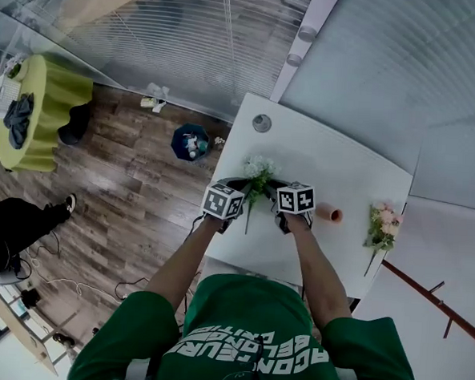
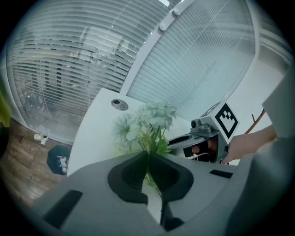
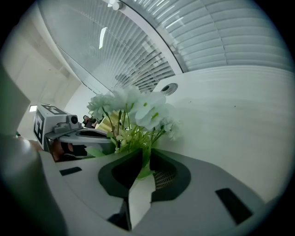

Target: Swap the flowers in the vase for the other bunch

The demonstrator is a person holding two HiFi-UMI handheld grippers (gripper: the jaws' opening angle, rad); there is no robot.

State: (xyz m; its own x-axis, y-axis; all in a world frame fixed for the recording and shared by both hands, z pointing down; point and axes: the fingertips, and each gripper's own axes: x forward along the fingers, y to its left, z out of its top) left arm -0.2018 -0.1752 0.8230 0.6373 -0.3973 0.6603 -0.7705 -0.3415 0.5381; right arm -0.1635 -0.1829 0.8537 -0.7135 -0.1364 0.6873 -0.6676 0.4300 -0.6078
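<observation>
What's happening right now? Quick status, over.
Left gripper, right gripper: both shut on white bunch stems. Bunch held over table, apart from orange vase. Pink bunch lying at right. Nothing seen in the way.

The left tongs (image 1: 239, 184) and right tongs (image 1: 274, 186) pinch the white bunch (image 1: 260, 169).

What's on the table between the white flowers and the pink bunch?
A small orange vase, with no flowers in it, sits between the white flowers and the pink bunch. Only the head view shows it; the rest is bare table.
</observation>
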